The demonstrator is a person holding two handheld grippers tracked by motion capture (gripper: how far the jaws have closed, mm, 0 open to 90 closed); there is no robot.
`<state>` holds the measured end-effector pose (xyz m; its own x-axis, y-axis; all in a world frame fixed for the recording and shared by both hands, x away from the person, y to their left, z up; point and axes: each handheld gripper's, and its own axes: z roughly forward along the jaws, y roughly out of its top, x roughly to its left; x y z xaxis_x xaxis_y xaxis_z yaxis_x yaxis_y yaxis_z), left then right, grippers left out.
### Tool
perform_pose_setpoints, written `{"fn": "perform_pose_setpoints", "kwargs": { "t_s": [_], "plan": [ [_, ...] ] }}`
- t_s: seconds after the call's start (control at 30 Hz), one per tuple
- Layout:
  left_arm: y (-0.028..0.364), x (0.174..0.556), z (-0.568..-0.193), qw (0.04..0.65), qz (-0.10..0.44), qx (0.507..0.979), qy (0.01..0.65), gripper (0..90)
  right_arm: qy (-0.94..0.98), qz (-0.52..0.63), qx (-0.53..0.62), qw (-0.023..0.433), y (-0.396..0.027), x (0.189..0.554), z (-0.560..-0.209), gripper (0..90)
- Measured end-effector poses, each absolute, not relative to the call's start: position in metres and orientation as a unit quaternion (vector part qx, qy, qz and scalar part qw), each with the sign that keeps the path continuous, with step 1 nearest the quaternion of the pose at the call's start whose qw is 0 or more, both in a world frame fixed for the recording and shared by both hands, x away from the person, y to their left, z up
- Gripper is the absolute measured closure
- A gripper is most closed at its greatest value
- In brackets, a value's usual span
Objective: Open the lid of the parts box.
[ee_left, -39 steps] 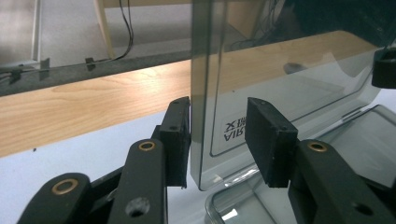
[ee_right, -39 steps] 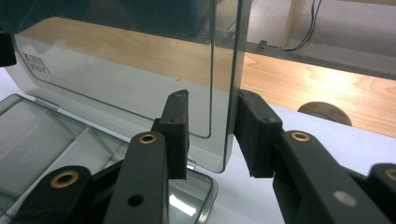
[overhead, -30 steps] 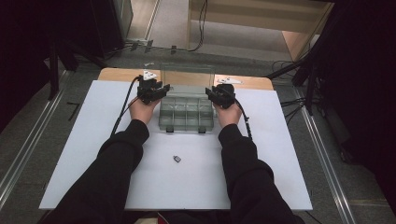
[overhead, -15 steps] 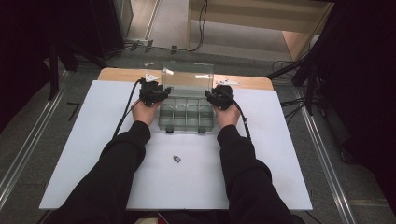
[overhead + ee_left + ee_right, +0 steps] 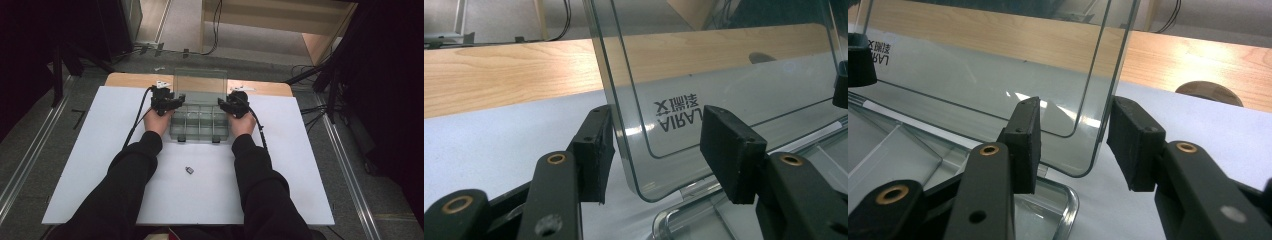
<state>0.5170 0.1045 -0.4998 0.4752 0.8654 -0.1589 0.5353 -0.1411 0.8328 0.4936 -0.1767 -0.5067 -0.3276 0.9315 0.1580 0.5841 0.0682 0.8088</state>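
**Lid raised, both grippers at its lower corners**

High view: clear compartment box (image 5: 199, 122) mid-tabletop (image 5: 300, 165), on the white sheet, lid (image 5: 200, 80) stood upright at the far side. Left gripper (image 5: 172, 102) at the box's left far corner, right gripper (image 5: 226, 105) at the right far corner. Small dark part (image 5: 189, 170) lying alone nearer the person, well apart from the box.

Left gripper view: fingers (image 5: 594, 150) spread wide, straddling the lid's rounded lower corner (image 5: 644, 165); pads on either side, not pressing, nothing held.

Right gripper view: fingers (image 5: 1023, 145) likewise parted around the opposite corner (image 5: 1083, 150), nothing gripped.

Likely step: lid opening about finished, box ready for filling. Next move probably calls for backing both grippers clear without knocking the lid shut, then reaching down for the small part.
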Motion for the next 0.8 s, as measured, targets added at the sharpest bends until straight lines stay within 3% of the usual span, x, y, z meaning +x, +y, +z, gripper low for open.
{"fn": "perform_pose_setpoints", "kwargs": {
  "t_s": [0.8],
  "plan": [
    [0.1034, 0.5189, -0.5049, 0.450, 0.152, 0.725, 0.498, 40.8, 0.693, 0.418, 0.556, 0.189, -0.1763, 0.4966, -0.5093, 47.8]
  ]
}}
